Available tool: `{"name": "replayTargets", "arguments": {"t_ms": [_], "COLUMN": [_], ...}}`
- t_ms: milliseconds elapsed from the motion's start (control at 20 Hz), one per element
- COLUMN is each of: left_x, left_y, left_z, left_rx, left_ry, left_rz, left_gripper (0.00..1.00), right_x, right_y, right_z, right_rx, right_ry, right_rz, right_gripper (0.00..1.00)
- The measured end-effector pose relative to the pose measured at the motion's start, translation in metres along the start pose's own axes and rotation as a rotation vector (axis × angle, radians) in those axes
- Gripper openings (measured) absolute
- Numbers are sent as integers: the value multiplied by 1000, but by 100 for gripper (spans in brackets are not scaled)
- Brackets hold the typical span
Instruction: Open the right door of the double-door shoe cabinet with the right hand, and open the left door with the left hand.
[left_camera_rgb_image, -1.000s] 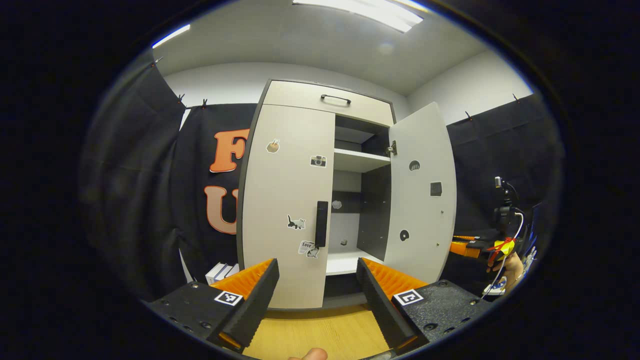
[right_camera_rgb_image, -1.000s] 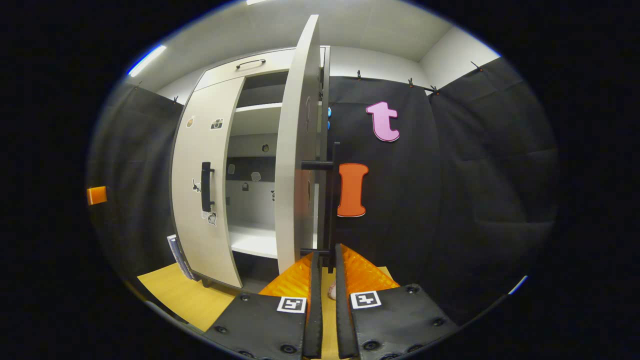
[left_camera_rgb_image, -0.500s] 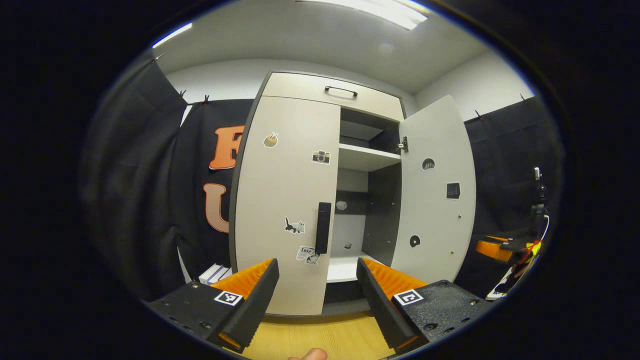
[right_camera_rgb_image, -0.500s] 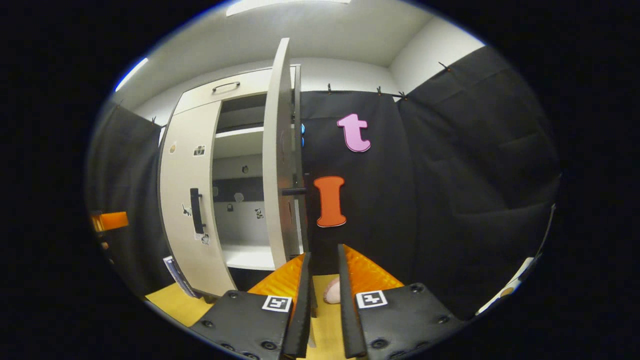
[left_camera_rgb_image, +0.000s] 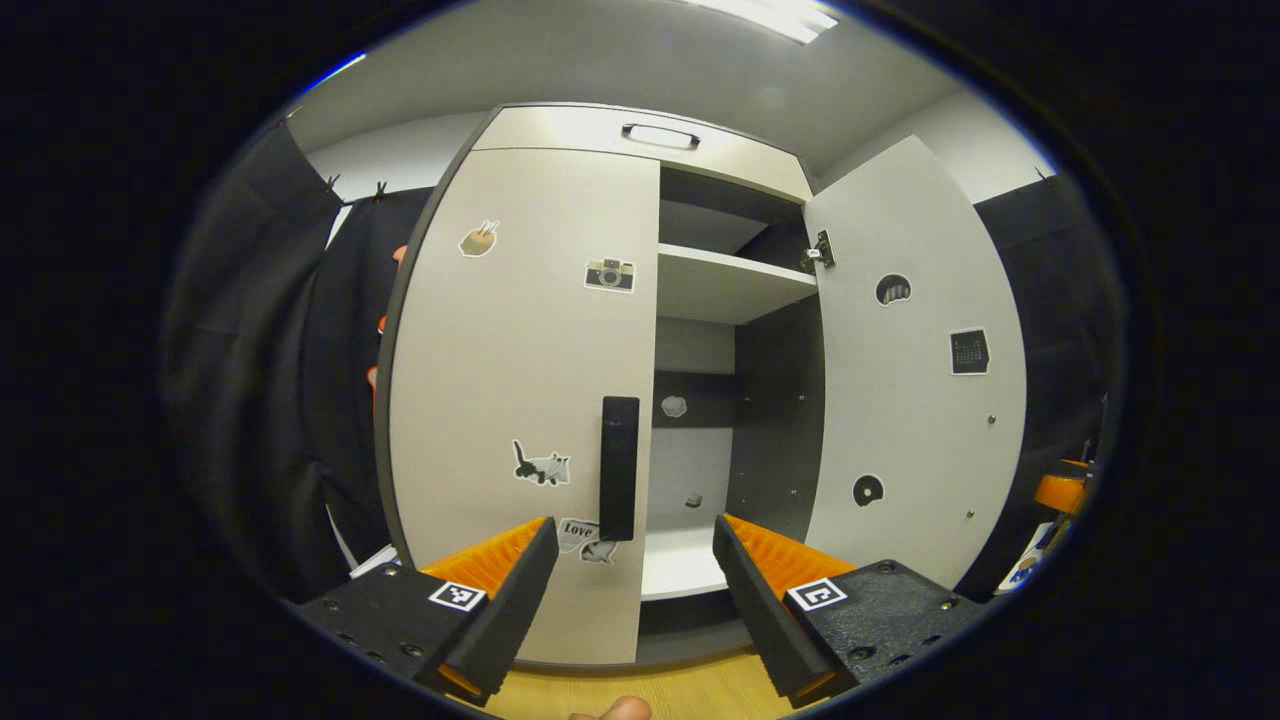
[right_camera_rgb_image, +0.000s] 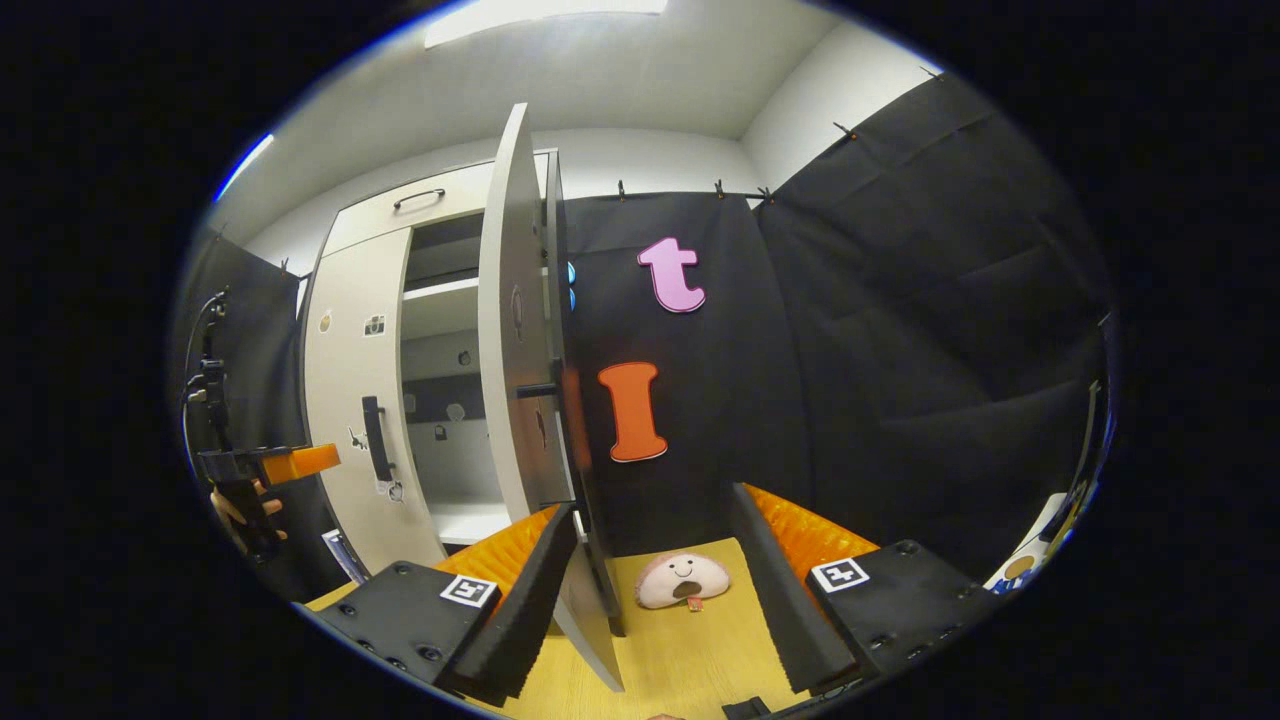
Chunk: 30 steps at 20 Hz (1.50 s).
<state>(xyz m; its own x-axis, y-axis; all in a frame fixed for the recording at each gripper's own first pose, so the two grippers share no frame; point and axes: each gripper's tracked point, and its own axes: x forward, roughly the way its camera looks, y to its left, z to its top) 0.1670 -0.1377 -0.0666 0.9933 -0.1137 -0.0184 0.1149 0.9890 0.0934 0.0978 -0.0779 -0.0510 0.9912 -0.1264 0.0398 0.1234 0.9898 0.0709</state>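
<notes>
Now: left gripper (left_camera_rgb_image: 632, 560) spread wide, empty; left door (left_camera_rgb_image: 520, 390) shut, its upright handle (left_camera_rgb_image: 619, 467) dead ahead just above finger gap. Right gripper (right_camera_rgb_image: 650, 560) wide apart, empty, beside opened right door (right_camera_rgb_image: 515, 330).

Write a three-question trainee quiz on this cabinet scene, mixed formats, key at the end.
1. True or false: the left door of the shoe cabinet is shut.
2. The right hand-held gripper is: A) shut on the right door's handle; B) open, holding nothing; C) shut on a shoe.
3. Fill in: the left hand-held gripper is open and points at the left door's ____.

Key: 1 true, while the right door stands open. 2 B. 3 handle.
</notes>
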Motion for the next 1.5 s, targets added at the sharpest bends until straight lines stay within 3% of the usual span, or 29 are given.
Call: {"name": "replayTargets", "arguments": {"t_ms": [400,450,750,800,1100,1200,1350,1400,1500], "left_x": [79,87,116,115,118,118,119,113,116], "left_y": [8,8,15,16,12,20,29,28,28], "left_z": [-12,-15,-32,-32,-35,-41,-45,-49,-50], "left_rx": [75,65,46,50,53,39,57,50,61], "left_ry": [8,6,31,35,39,56,70,92,105], "left_rz": [66,67,90,104,93,129,147,138,129], "left_gripper": [95,95,95,95,90,84,64,43,32], "right_x": [0,2,6,7,6,4,2,2,4], "right_y": [-9,-10,-1,1,16,19,18,17,19], "right_z": [11,12,7,6,5,7,9,9,8], "right_rx": [-49,-60,-102,-106,-115,-122,-142,-146,-148], "right_ry": [-101,-111,-109,-107,-112,-120,-134,-135,-127], "right_rz": [-15,-21,-6,2,27,34,23,19,17], "right_gripper": [98,88,89,100,98,98,98,99,98]}}
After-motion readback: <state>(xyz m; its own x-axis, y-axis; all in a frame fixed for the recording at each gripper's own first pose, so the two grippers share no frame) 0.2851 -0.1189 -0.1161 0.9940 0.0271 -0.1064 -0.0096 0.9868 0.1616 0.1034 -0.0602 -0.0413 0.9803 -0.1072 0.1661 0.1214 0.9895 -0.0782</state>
